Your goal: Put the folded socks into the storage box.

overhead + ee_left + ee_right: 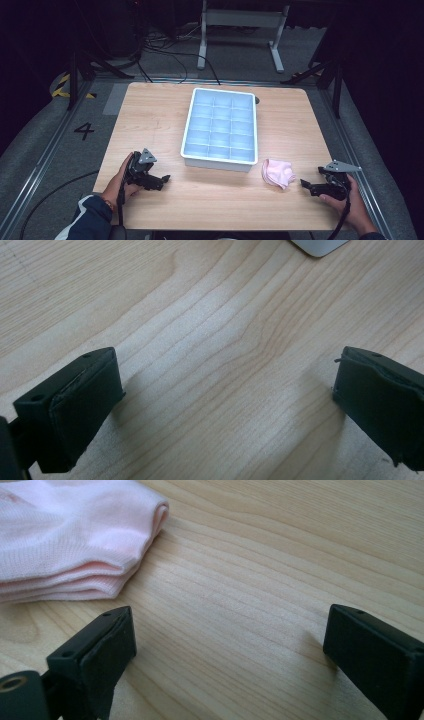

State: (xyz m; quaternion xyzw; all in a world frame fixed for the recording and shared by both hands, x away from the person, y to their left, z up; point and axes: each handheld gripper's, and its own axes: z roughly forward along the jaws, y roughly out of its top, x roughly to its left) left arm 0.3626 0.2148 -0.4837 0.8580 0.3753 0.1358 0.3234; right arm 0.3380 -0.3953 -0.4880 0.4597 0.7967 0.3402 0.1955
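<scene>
Right now my left gripper (pixel 159 179) rests low on the wooden table (pixel 150 115), jaws spread, clamping nothing. My right gripper (pixel 306 186) is likewise spread wide, near the folded pink cloth (pixel 278 173), which lies just beside the white divided tray (pixel 220 126).

We see a folded pale pink sock (pixel 278 173) lying flat on the wooden table (pixel 155 120), just beside the near right corner of a white divided tray (pixel 220 126), close to it but not touching. From the right gripper view the sock (pixel 75 535) shows soft knit layers stacked on one another, with a rounded folded edge. The tray stands lengthwise at the table's centre, its many small square compartments in three columns.
</scene>
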